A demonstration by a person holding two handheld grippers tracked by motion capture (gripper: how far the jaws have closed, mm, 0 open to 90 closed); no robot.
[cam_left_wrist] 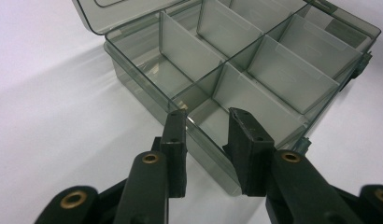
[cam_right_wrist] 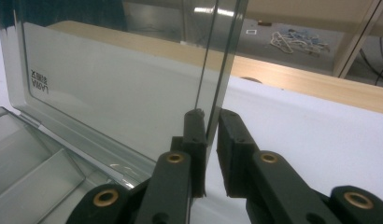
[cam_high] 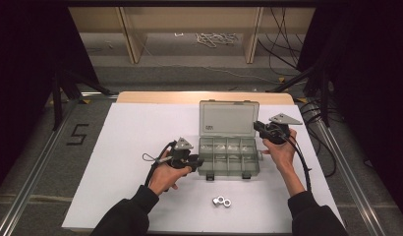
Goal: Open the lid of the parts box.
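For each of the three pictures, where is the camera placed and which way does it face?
High view: above the person's side, facing forward and down at the white table; both forearms show.
Left gripper view: on the left gripper, facing the clear grey plastic compartment box.
Right gripper view: on the right gripper, astride the box's raised lid.
All share the box.

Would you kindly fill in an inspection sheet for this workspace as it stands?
Surface: white table top, wooden strip along its far edge.
Job's things: clear compartment box, lid raised upright, compartments look empty.
Clutter: two small metal nuts near the front edge.
Grippers: left claw straddles the box's side wall, with a gap; right claw pinches the lid's edge.
Cables: one trails from each gripper; more lie on the floor beyond.
Surroundings: wooden frame legs, coiled white cord, a floor marking "5".
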